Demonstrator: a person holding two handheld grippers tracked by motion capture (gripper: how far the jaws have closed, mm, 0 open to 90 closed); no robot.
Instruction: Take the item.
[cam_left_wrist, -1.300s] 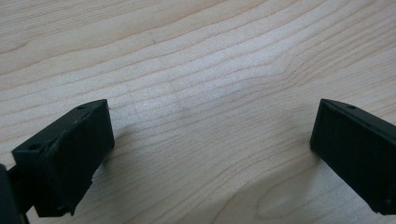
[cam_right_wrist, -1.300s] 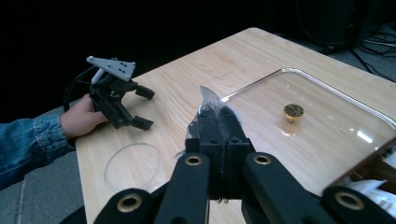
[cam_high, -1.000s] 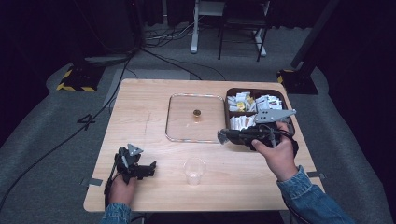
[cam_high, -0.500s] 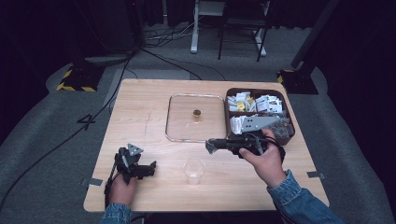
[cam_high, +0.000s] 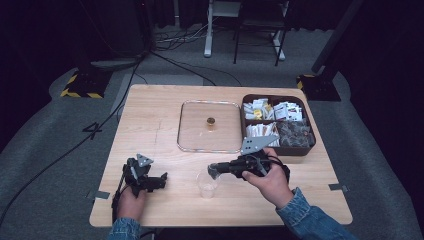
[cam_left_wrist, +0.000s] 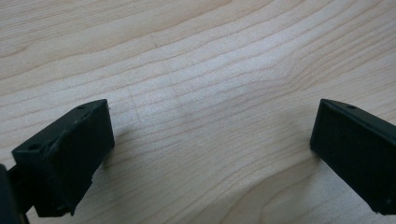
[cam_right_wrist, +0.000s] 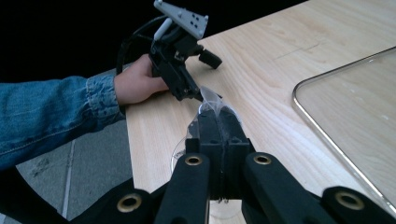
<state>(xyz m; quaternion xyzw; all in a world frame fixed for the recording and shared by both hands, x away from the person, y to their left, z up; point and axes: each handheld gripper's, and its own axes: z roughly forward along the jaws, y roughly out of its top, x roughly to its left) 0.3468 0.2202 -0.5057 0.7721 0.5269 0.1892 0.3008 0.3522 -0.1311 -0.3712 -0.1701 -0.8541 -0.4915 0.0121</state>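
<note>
Right gripper (cam_high: 214, 170) clenched on small clear packet (cam_right_wrist: 210, 99), tips just above clear cup (cam_high: 207, 184), near table (cam_high: 150, 125) edge. Packet's long axis along jaws. Left gripper (cam_left_wrist: 210, 140) released, idle far left.

One table (cam_high: 150, 125), one glass tray (cam_high: 208, 126), one cup (cam_high: 207, 184), one compartment box (cam_high: 278, 125), two grippers.
</note>
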